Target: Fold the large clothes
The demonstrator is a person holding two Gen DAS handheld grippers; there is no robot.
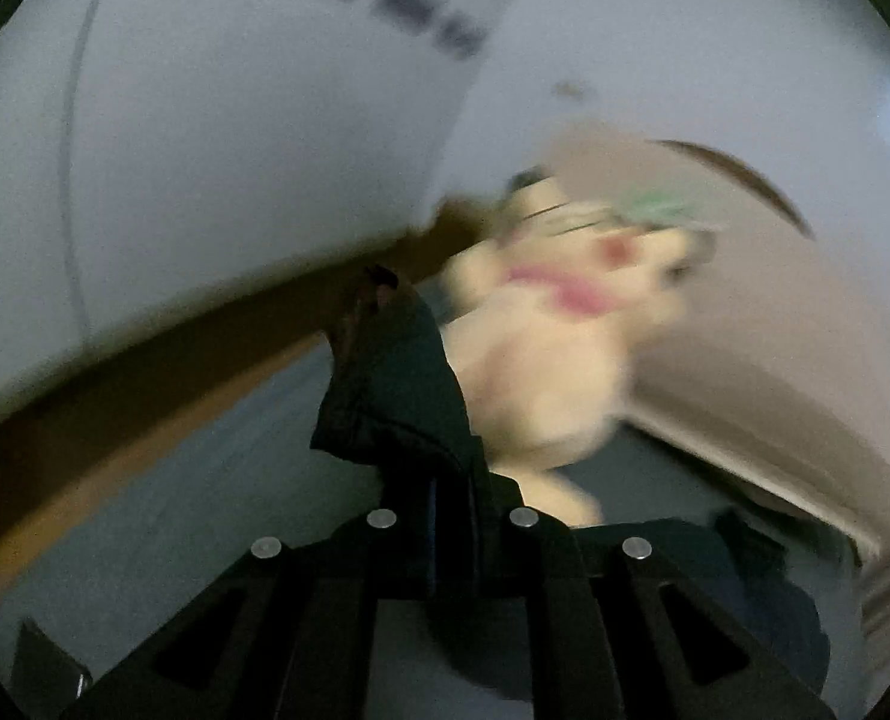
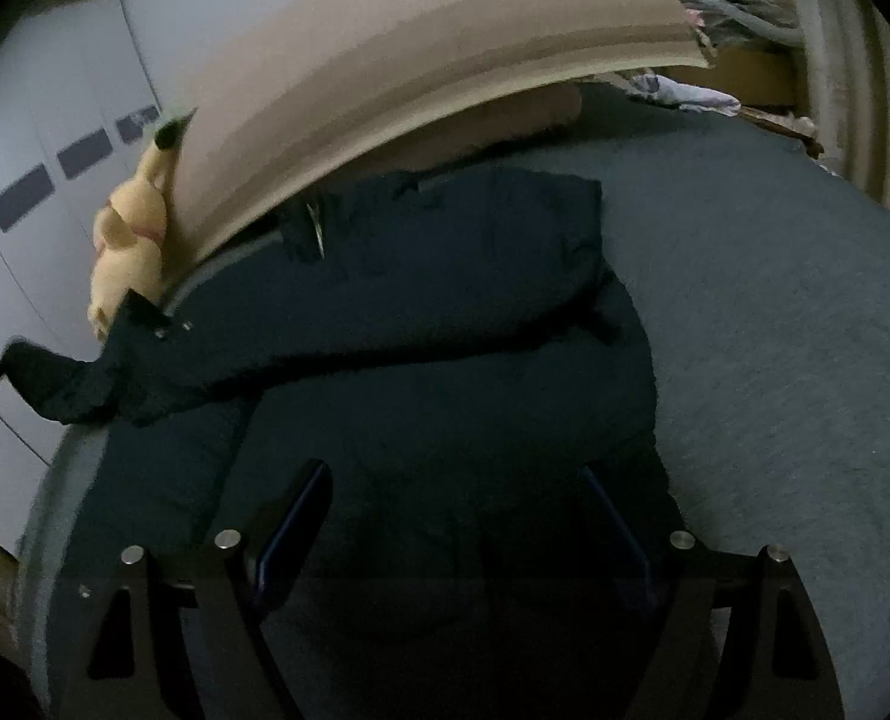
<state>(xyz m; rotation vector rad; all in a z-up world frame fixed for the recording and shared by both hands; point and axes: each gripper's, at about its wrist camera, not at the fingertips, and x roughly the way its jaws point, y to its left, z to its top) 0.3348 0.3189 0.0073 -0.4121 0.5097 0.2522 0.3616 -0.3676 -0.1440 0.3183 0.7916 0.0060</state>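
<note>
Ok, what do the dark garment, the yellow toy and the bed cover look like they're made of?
Dark garment: looks like a navy woven or padded jacket fabric, matte, with metal snaps at the cuff; the dim light leaves it open. Yellow plush toy: soft pile, fuzzy outline, likely synthetic plush. Bed cover: grey-blue textile with a fine matte grain, possibly a knit or brushed sheet.

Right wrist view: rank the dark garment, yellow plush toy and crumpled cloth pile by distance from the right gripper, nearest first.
1. Dark garment: directly under and ahead of the right gripper, on the bed.
2. Yellow plush toy: far left, beside the headboard.
3. Crumpled cloth pile: top right, past the headboard.
</note>
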